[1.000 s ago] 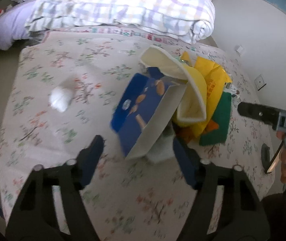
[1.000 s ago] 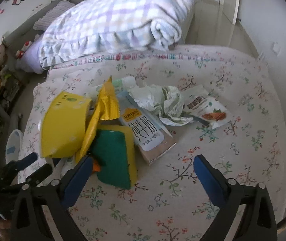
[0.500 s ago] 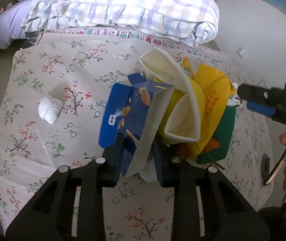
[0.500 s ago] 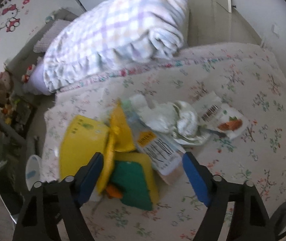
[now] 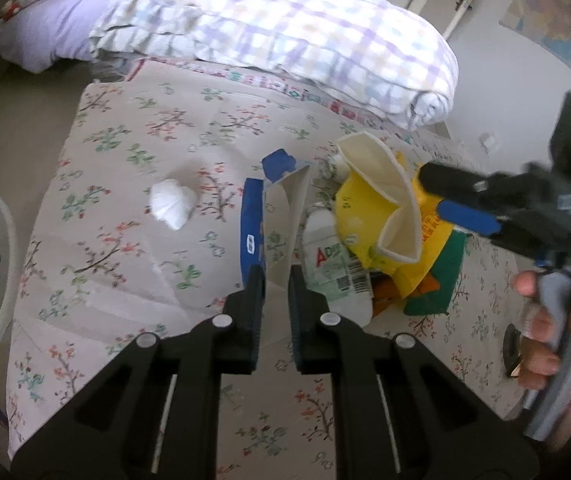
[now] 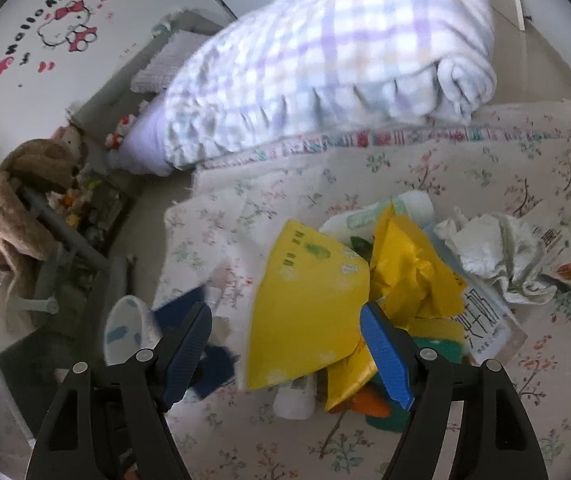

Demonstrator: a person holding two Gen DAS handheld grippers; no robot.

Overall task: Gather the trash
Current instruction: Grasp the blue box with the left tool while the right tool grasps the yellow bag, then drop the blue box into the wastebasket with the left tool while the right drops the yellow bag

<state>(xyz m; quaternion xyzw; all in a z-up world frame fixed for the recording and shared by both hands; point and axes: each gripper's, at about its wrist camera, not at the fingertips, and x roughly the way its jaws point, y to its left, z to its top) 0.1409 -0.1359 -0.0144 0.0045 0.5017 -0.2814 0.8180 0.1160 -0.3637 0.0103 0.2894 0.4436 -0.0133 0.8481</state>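
Left of the trash pile on the bed (image 5: 125, 184), the left claw (image 5: 276, 280) pinches the blue box (image 5: 275, 216) by its edge to lift it clear; the right claw (image 6: 285, 340), spread, straddles the yellow packet (image 6: 305, 304).

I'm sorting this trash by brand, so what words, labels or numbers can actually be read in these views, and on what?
"Hello Kitty": wall decal, lettering arched beside the cat figure.
"AD…": red letters on the white bottle; the rest is hidden, and its barcode digits are too small to read.
Large Chinese characters on the milk carton: partly covered, not legible.
Green print on the yellow box: blurred.
Red print on the yellow bag: too small.
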